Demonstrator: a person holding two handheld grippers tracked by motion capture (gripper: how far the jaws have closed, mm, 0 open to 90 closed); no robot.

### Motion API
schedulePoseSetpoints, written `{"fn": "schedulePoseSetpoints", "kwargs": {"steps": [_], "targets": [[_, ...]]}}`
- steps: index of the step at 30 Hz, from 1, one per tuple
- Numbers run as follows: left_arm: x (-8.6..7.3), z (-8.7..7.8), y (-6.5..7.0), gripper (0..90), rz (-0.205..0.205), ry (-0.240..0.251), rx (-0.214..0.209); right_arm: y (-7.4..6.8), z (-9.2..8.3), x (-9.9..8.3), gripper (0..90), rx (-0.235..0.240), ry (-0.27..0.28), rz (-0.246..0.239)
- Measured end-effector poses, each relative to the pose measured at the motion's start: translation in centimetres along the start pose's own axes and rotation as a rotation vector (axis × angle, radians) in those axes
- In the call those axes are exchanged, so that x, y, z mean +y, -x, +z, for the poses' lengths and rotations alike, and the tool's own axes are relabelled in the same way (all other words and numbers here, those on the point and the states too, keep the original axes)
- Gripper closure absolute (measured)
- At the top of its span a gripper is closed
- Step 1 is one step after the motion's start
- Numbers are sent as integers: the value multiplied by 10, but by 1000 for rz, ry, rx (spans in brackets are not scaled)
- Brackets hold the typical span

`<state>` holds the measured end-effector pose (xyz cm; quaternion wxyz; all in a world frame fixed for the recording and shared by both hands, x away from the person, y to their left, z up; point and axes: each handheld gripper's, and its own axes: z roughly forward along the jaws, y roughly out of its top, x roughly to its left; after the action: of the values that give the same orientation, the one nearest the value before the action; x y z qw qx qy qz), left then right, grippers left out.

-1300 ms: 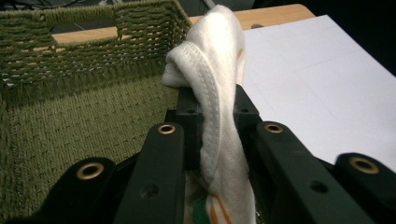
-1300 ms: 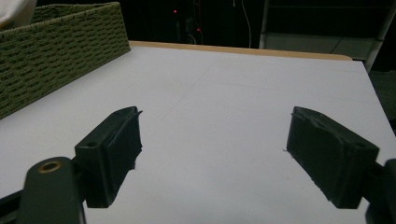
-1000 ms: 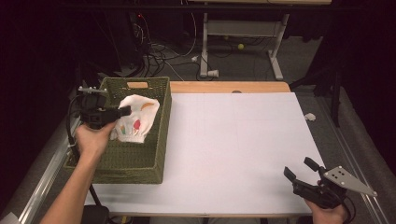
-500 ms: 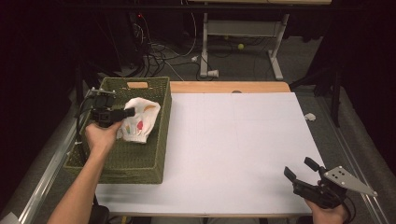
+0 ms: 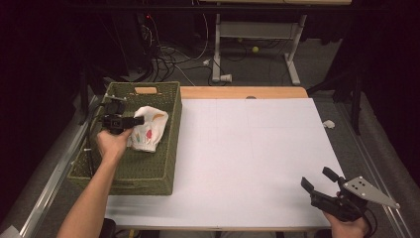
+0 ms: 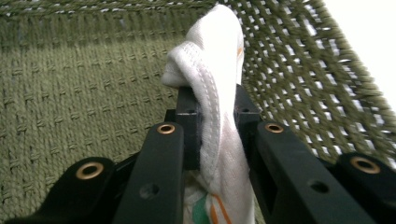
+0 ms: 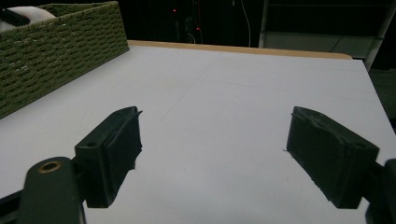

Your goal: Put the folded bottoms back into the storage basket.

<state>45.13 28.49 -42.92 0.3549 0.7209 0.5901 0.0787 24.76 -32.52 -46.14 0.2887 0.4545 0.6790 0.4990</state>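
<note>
A white cloth (image 5: 148,130) with small coloured prints hangs inside the green woven basket (image 5: 148,171) at the table's left. My left gripper (image 5: 136,120) is shut on the cloth, and in the left gripper view the white fabric (image 6: 219,93) is pinched between the two black jaws, with the basket's weave (image 6: 70,93) behind it. At the table's front right corner my right gripper (image 5: 317,181) stands open just above the white tabletop (image 5: 257,148). The right gripper view shows its pads (image 7: 116,149) wide apart with nothing between them.
The basket's side wall (image 7: 56,51) shows at the far left of the right gripper view. A wooden strip (image 5: 242,92) runs along the table's far edge. Cables and a desk frame (image 5: 252,34) lie on the floor beyond the table.
My left gripper has moved down and toward the basket's far end with the cloth in it. The right gripper has stayed in place.
</note>
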Motion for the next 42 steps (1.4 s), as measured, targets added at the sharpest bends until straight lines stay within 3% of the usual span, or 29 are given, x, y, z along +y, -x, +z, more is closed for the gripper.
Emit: {"fn": "schedulePoseSetpoints", "kwargs": {"steps": [16,20,22,32,42], "targets": [[2,16,-20,748,-74,-36,68,1,1,0,185,0,0,7],[1,17,-20,655,-76,-42,94,1,0,0,185,2,0,4],[2,16,-20,581,-74,-43,106,1,0,0,185,2,0,3],[4,7,-13,414,-25,-14,143,1,0,0,185,2,1,1],[5,-8,-2,365,26,33,133,0,0,0,185,1,2,-1]]}}
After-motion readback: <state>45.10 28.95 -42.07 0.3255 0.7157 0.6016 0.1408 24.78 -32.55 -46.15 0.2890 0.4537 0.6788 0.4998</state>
